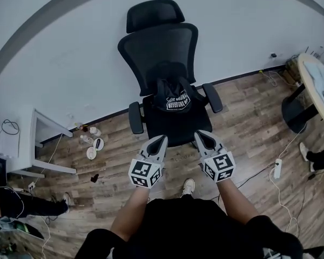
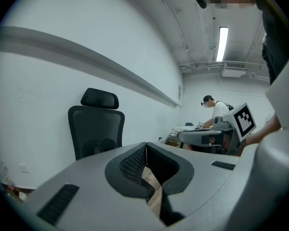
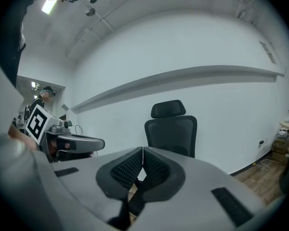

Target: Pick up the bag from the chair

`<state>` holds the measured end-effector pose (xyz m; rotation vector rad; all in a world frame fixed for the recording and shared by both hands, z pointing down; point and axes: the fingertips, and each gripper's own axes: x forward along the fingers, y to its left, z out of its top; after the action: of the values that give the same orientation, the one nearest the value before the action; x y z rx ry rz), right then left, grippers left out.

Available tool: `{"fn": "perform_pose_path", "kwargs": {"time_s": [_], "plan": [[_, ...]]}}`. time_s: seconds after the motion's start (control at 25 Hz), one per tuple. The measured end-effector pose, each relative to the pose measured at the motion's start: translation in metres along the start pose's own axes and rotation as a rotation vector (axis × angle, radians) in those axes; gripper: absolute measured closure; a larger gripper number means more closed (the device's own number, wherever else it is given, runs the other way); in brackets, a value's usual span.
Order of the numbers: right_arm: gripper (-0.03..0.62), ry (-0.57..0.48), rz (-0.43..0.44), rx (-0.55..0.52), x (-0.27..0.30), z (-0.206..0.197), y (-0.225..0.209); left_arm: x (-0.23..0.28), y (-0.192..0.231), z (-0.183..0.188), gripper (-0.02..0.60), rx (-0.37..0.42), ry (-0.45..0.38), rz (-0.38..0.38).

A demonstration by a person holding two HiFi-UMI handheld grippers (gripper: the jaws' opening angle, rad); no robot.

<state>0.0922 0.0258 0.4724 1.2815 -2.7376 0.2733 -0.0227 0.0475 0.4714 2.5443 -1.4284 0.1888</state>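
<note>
Two hand-held grippers: the left hand-held gripper (image 1: 161, 140) and the right hand-held gripper (image 1: 200, 135) hang side by side just short of the seat's front edge. Both point at the chair, which looks to me like lining up for the approach.
Left jaws: pressed together with nothing between them; only wooden floor shows through the gap beneath the pads.
Right jaws: likewise clenched and empty.
Bag: the black bag (image 1: 171, 97), with pale lettering, sits at the back of the seat. It slumps against the mesh backrest and is apart from both grippers.
Chair: the black office chair (image 1: 162, 47) faces the person with its back near the white wall, so the bag lies straight ahead.
Step in hand: I judge the reach is barely begun; the jaws must part before either can take the cloth.
Likely hold: the bag's upper folds look easiest to pinch.
Watch for: the armrests (image 1: 135, 117) flank the bag closely, and a push might swivel the seat.
Around: bottles and dishes (image 1: 92, 144) by the wall and a power strip (image 1: 277, 168), all well apart from the chair.
</note>
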Motion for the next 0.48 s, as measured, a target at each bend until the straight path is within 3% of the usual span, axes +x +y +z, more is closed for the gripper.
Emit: {"fn": "perform_pose_path", "kwargs": {"time_s": [0.48], "plan": [[0.572,0.024,0.054,-0.002,0.026,-0.010,-0.027,0.026,0.008,-0.006,0.560,-0.017,0.031,0.075]]}}
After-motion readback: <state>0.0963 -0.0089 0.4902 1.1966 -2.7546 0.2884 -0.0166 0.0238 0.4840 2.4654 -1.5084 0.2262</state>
